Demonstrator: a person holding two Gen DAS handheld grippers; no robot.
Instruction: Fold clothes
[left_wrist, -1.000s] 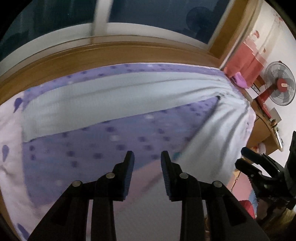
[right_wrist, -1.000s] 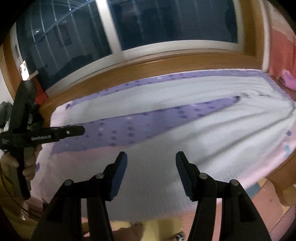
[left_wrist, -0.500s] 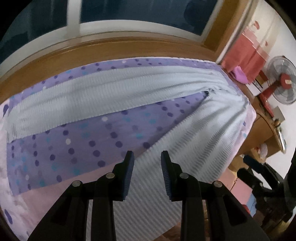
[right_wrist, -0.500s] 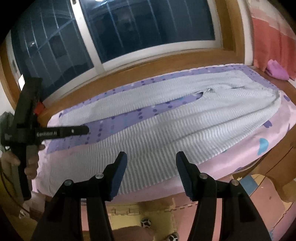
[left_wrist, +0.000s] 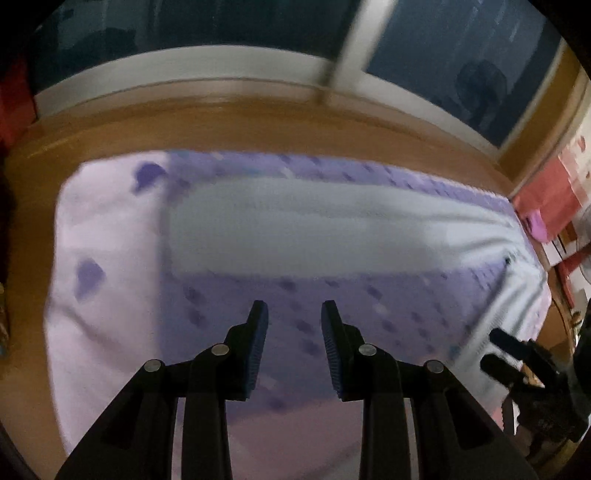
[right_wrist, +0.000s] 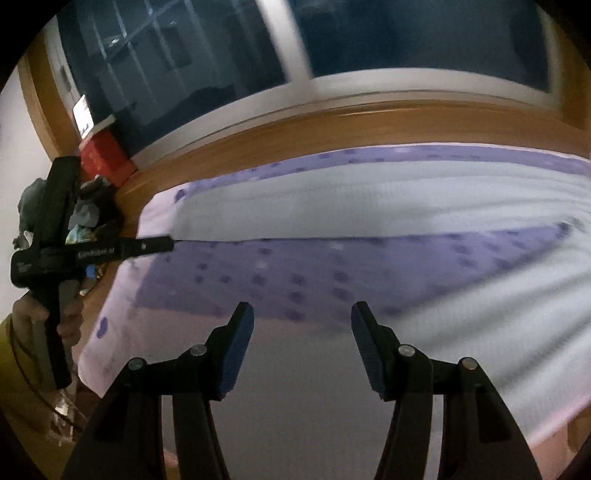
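Both grippers (left_wrist: 294, 325) (right_wrist: 302, 325) agape, empty; blurred, seemingly pale trousers (right_wrist: 369, 206) across dotted sheet (right_wrist: 295, 273).

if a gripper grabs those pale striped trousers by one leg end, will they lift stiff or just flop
Probably flop. The trousers lie flat on the bed cover, and creases fan out at the crotch, so the cloth looks soft. The long legs would likely sag and drag behind one grip. The fabric looks thin, so probably light; blur hides the weave. Both the left gripper and the right gripper are open.

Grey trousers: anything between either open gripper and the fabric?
Nothing visible. The grey trousers lie spread flat on the dotted bedsheet; the left gripper and right gripper are both open, with only air ahead of them.
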